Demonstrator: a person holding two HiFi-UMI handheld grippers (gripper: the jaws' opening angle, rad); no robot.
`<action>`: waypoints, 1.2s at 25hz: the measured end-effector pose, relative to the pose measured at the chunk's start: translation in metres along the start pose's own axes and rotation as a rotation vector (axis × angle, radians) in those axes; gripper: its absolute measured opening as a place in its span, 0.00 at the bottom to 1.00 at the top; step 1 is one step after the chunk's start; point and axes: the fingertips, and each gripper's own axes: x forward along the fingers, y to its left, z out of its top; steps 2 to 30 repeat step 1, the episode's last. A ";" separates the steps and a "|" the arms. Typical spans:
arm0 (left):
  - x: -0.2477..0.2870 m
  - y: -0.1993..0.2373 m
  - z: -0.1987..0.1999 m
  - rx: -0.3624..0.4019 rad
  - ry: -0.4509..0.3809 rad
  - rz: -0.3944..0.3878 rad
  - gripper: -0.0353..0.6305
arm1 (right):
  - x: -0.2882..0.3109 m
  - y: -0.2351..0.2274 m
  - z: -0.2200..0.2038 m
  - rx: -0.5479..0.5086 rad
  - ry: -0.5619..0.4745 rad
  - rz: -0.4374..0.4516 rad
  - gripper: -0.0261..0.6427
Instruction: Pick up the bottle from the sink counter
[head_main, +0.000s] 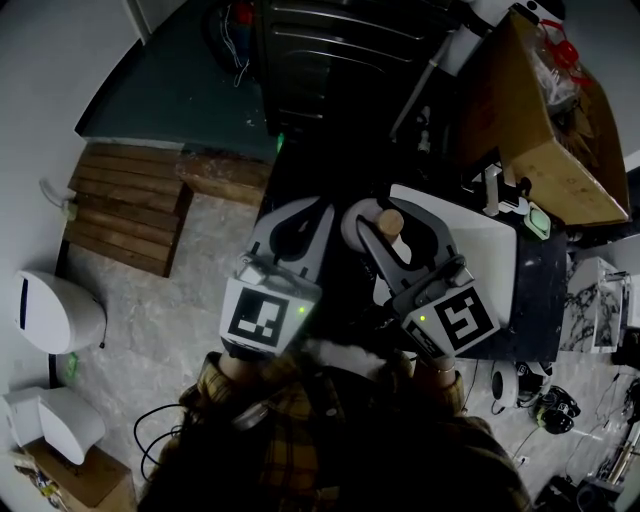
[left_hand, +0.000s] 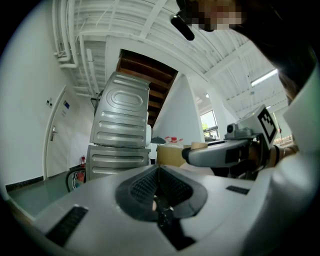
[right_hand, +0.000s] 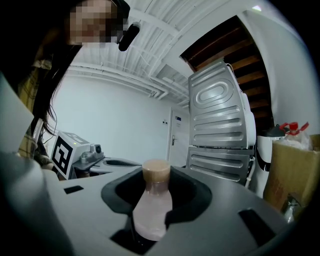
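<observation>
The bottle (right_hand: 151, 210) is pale pink with a tan cap (right_hand: 156, 171). It stands upright between the jaws of my right gripper (right_hand: 156, 187), which is shut on its body. In the head view the cap (head_main: 390, 221) shows between the right gripper's (head_main: 386, 216) jaws, in front of the white sink counter (head_main: 488, 262). My left gripper (head_main: 297, 216) is held level beside it, to the left. Its pads (left_hand: 145, 186) meet with nothing between them. From the left gripper view the right gripper (left_hand: 220, 153) shows at the right.
A cardboard box (head_main: 556, 120) stands past the counter at the upper right. A dark metal cabinet (head_main: 330, 60) is straight ahead. Wooden steps (head_main: 130, 215) and a white bin (head_main: 55, 312) sit on the floor at the left. Cables and small items lie at the lower right.
</observation>
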 end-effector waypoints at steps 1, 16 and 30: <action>0.001 0.001 -0.001 0.000 0.002 0.000 0.09 | 0.002 -0.001 0.000 0.000 0.002 0.000 0.25; 0.001 0.001 -0.001 0.000 0.002 0.000 0.09 | 0.002 -0.001 0.000 0.000 0.002 0.000 0.25; 0.001 0.001 -0.001 0.000 0.002 0.000 0.09 | 0.002 -0.001 0.000 0.000 0.002 0.000 0.25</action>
